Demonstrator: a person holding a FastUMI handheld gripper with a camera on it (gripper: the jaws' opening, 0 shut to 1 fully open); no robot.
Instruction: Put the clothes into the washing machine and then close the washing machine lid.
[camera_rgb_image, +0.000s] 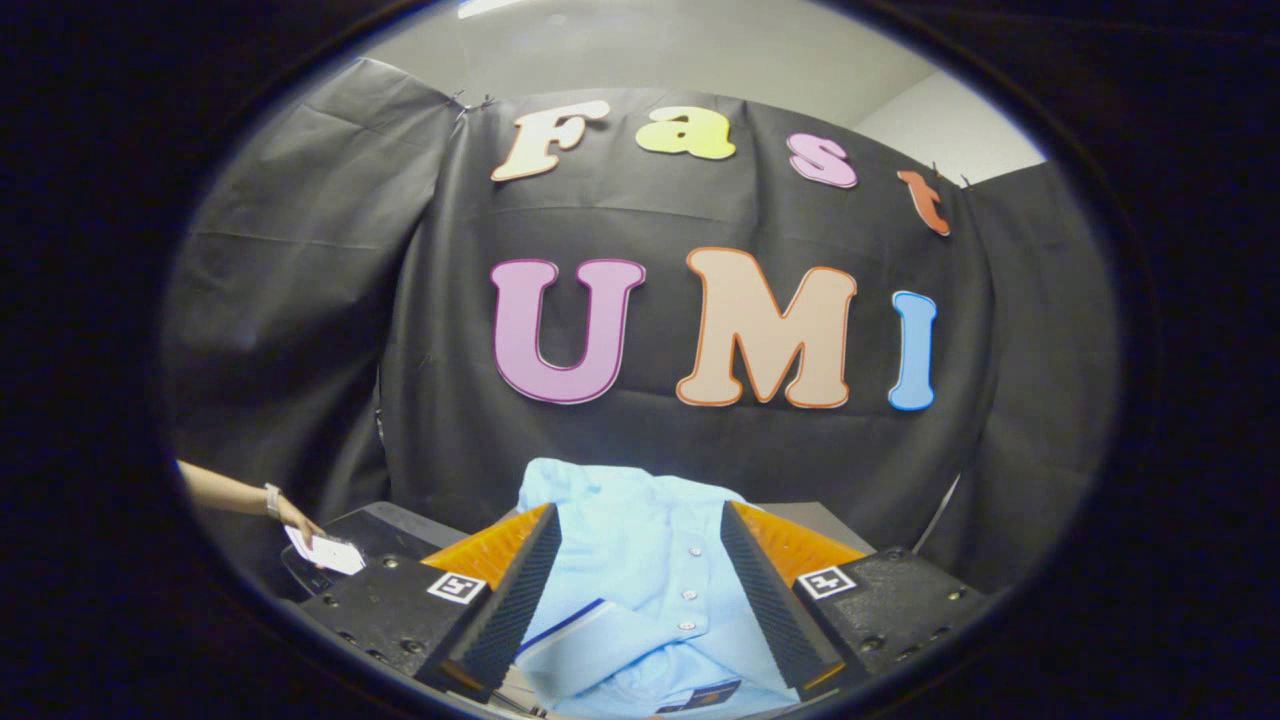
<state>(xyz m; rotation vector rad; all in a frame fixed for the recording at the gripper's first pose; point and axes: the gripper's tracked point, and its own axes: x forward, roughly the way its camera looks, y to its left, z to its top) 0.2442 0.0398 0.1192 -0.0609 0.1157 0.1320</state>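
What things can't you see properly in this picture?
- Washing machine: gripper view; the fingers and the light blue shirt cover most of it, so lid position is unclear.
- Gripper: open around the shirt; contact with the fabric is unclear.
- Person's hand: too small; what the white thing it holds is stays unclear.

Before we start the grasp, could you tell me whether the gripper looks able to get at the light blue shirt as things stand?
Probably yes: the gripper is open, and the light blue shirt lies folded between and just ahead of its fingers, with nothing covering it.
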